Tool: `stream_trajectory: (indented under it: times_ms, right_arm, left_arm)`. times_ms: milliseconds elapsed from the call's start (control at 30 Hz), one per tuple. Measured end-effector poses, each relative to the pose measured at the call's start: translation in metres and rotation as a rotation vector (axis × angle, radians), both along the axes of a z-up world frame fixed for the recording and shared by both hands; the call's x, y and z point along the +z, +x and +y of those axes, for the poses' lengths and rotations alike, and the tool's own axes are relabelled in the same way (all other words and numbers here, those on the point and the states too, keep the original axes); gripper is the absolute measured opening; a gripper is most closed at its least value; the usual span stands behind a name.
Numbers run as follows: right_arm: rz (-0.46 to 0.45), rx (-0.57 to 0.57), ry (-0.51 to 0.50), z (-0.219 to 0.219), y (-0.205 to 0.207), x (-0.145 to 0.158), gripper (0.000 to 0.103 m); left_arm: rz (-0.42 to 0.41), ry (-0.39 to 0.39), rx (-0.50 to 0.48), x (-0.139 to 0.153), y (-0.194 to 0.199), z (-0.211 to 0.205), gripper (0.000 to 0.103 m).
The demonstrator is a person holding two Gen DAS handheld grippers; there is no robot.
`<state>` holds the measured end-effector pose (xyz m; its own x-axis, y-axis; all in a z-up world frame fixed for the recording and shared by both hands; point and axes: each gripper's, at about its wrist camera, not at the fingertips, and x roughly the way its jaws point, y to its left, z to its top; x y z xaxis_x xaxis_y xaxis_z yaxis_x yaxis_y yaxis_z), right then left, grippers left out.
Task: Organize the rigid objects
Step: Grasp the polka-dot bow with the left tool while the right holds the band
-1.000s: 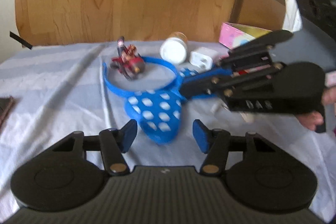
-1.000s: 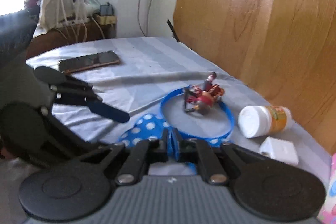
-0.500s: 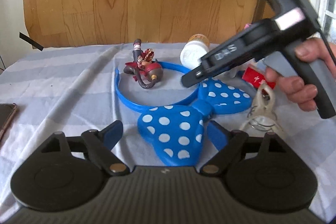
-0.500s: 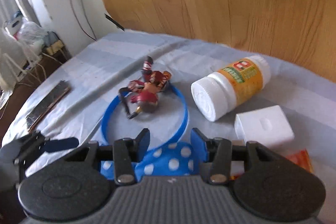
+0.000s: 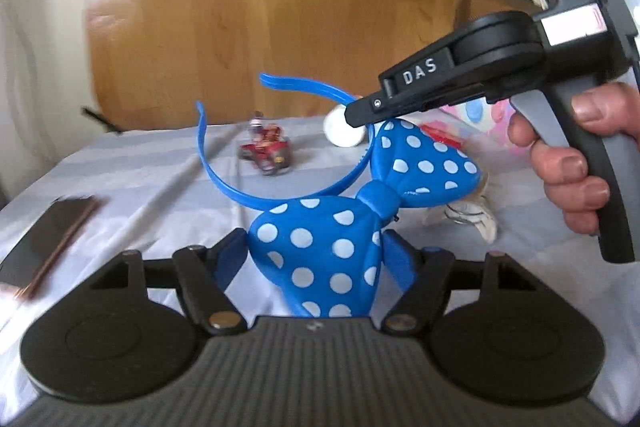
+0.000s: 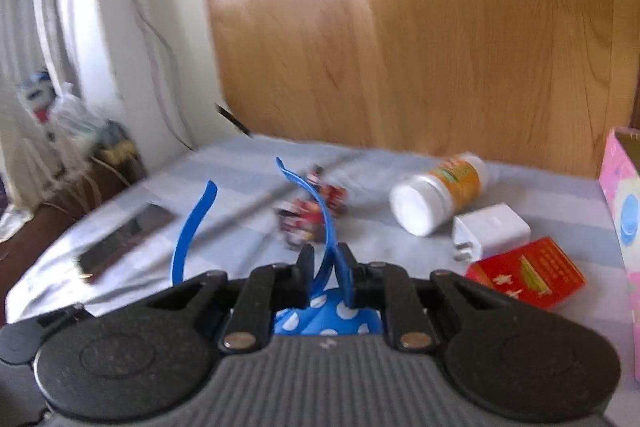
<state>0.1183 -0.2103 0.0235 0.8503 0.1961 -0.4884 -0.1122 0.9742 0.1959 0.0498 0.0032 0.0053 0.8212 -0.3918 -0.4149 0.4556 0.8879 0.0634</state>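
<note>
A blue headband (image 5: 224,183) with a white-dotted bow (image 5: 320,239) is off the striped sheet, its band arching upward. My left gripper (image 5: 314,259) has one bow lobe between its blue pads (image 5: 232,255). Its jaws are closing and both pads touch the lobe's sides. My right gripper (image 5: 360,111), held by a hand (image 5: 572,167), reaches in from the right. In the right wrist view that gripper (image 6: 325,259) is closing, and its pads pinch the thin band (image 6: 320,211) above the bow (image 6: 324,319).
On the sheet lie a red toy figure (image 6: 308,215), a white bottle (image 6: 436,195) on its side, a white charger (image 6: 490,231), a red box (image 6: 528,273) and a phone (image 6: 124,243) at the left. A pink box (image 6: 624,211) stands right. A wooden headboard (image 5: 280,7) closes off the back.
The headband has come up off the sheet and stands tilted, leaving the toy figure behind. My right gripper opened, then closed on the band. My left jaws widened, then closed onto the bow lobe.
</note>
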Motion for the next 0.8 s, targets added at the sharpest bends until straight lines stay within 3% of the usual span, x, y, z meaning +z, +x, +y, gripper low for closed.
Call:
stream_trajectory:
  times_ms: [100, 233, 300, 367, 400, 433, 500, 533, 600, 700, 800]
  right_arm:
    - [0.024, 0.099, 0.03, 0.021, 0.001, 0.007, 0.013]
    - [0.127, 0.152, 0.085, 0.042, -0.001, -0.009, 0.013]
    - [0.163, 0.172, 0.1, 0.045, -0.013, -0.02, 0.012]
    - [0.184, 0.193, 0.11, 0.044, -0.03, -0.028, 0.017]
    - [0.177, 0.215, 0.108, 0.04, -0.038, -0.03, 0.028]
    - [0.155, 0.229, 0.103, 0.035, -0.048, -0.029, 0.049]
    - [0.086, 0.269, 0.076, 0.027, -0.071, -0.025, 0.065]
    - [0.06, 0.305, 0.043, 0.026, -0.082, -0.023, 0.077]
    - [0.02, 0.36, -0.071, 0.032, -0.095, -0.022, 0.096]
    - [0.011, 0.441, -0.236, 0.046, -0.099, -0.031, 0.096]
    - [0.02, 0.512, -0.281, 0.053, -0.083, -0.042, 0.095]
  left_arm:
    - [0.025, -0.061, 0.054, 0.004, -0.021, 0.031, 0.074]
    - [0.071, -0.125, 0.09, 0.002, -0.041, 0.06, 0.073]
    - [0.082, -0.119, 0.087, -0.002, -0.044, 0.061, 0.073]
    - [0.099, -0.079, 0.096, -0.009, -0.041, 0.057, 0.075]
    - [0.105, -0.058, 0.1, -0.011, -0.04, 0.055, 0.075]
    - [0.106, -0.04, 0.105, -0.012, -0.04, 0.053, 0.075]
    - [0.105, -0.028, 0.083, -0.013, -0.046, 0.055, 0.085]
    - [0.112, -0.021, 0.072, -0.013, -0.047, 0.054, 0.094]
    - [0.118, 0.002, 0.068, -0.016, -0.049, 0.051, 0.096]
    - [0.163, 0.043, 0.095, -0.027, -0.047, 0.049, 0.096]
    - [0.169, 0.034, 0.095, -0.032, -0.045, 0.05, 0.096]
